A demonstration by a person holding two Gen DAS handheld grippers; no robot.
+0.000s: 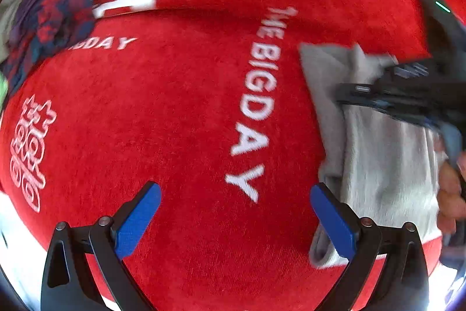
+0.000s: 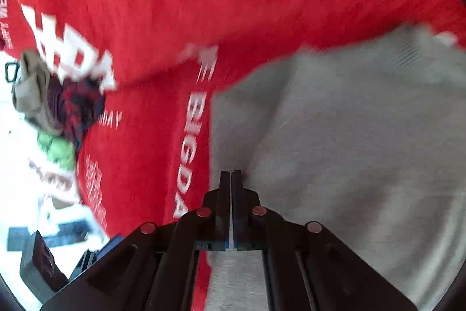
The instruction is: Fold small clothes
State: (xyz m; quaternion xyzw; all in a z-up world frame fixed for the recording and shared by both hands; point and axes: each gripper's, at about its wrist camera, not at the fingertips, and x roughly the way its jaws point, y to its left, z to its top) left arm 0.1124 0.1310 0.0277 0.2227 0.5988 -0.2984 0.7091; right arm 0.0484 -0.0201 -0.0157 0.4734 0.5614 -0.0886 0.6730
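A small grey garment (image 1: 378,153) lies on a red cloth (image 1: 180,112) printed with "THE BIG DAY". In the right wrist view the grey garment (image 2: 335,136) fills the right half. My left gripper (image 1: 235,191) is open and empty, with blue pads (image 1: 137,223) over the red cloth, just left of the garment's edge. My right gripper (image 2: 231,174) has its jaws together at the garment's left edge; whether cloth is pinched between them does not show. It also shows in the left wrist view (image 1: 407,89), lying over the garment.
A heap of other clothes, dark red-and-blue patterned (image 2: 78,107), beige (image 2: 32,89) and green (image 2: 58,147), sits at the red cloth's far left edge. It also shows in the left wrist view (image 1: 49,28). A bright white surface (image 2: 20,165) lies beyond.
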